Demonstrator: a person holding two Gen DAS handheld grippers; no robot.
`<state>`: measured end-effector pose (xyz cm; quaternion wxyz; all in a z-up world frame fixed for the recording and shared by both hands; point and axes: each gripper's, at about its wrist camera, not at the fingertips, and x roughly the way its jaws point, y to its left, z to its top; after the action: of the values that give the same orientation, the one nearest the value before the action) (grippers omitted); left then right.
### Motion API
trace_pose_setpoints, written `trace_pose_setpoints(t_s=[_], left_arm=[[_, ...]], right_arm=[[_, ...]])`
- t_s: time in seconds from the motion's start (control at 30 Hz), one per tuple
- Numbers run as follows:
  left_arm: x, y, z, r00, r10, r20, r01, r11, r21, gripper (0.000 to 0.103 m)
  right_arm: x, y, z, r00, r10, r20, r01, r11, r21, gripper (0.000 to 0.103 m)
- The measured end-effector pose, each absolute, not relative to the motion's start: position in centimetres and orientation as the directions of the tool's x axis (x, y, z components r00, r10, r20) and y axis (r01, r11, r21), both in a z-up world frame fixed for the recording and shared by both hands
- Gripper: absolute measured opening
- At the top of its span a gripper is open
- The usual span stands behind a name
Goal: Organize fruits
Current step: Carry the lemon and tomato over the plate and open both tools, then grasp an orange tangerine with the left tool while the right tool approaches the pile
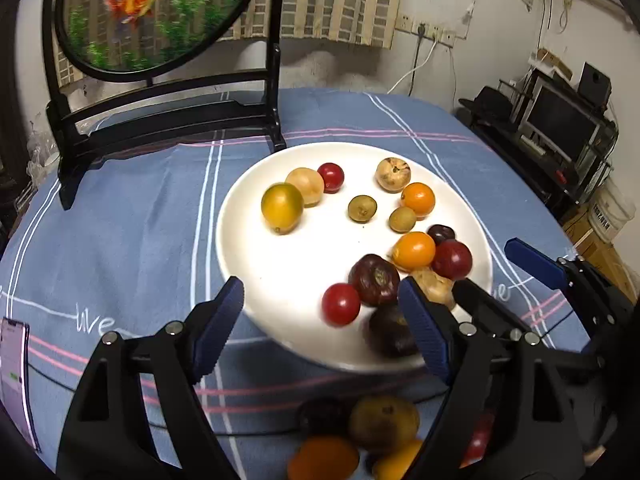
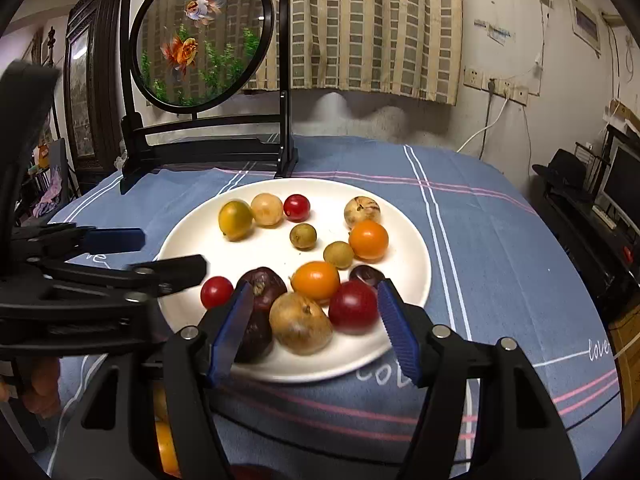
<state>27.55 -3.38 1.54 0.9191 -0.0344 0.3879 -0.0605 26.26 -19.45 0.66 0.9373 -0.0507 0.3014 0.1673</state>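
Note:
A white plate (image 1: 280, 264) on the blue cloth holds several small fruits: red, orange, dark purple, tan and green-yellow. My left gripper (image 1: 322, 330) is open at the plate's near edge, a red fruit (image 1: 341, 304) and a dark purple fruit (image 1: 374, 280) just beyond its tips. My right gripper (image 2: 316, 328) is open around a tan fruit (image 2: 301, 323), with a red fruit (image 2: 354, 306) beside its right finger. The plate also shows in the right wrist view (image 2: 408, 240). The right gripper also shows in the left wrist view (image 1: 496, 276), and the left gripper in the right wrist view (image 2: 160, 254).
A black stand with a round goldfish panel (image 2: 202, 40) stands at the table's far left. More fruits (image 1: 380, 424) lie blurred close under the left gripper. A phone (image 1: 14, 376) lies at the left edge. Shelves and a monitor (image 1: 560, 128) stand at the right.

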Motion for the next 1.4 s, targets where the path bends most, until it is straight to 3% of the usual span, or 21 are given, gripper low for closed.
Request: trace_pose_setpoints(t_s=[0.4,0.83,1.13,1.23,1.33,1.4], left_arm=[[22.2,-1.1,1.6,0.680,-0.153,-0.717,0.058,0.986,-0.155,0.088],[17.5,-0.2,-0.8,0.646,-0.164,-0.745,0.083,0.986,-0.144,0.092],[17.2,-0.9,-2.5,0.624,-0.148,-0.768,0.113,0.989,-0.099,0.092],[17.4,-1.2,-3.0,0.612,-0.132,-0.780,0.115,0.990,-0.077,0.088],[18.1,-1.5,-3.7,0.580,-0.141,-0.802,0.114,0.989,-0.092,0.074],[18.7,-1.7,-4.0,0.555,-0.153,-0.818,0.111,0.988,-0.110,0.057]], right_arm=[[22.0,-23.1,0.5,0.693,0.361,-0.624,-0.329,0.929,0.172,0.065],[17.6,-21.9,0.4,0.640,0.397,-0.657,-0.453,0.887,0.095,0.065],[17.2,-21.4,0.3,0.648,0.361,-0.670,-0.445,0.894,0.051,0.065],[17.1,-21.6,0.5,0.652,0.369,-0.662,-0.444,0.894,0.062,0.065],[16.8,-21.6,0.8,0.647,0.393,-0.653,-0.456,0.886,0.082,0.065],[16.7,-21.5,0.9,0.639,0.408,-0.652,-0.468,0.879,0.092,0.065]])
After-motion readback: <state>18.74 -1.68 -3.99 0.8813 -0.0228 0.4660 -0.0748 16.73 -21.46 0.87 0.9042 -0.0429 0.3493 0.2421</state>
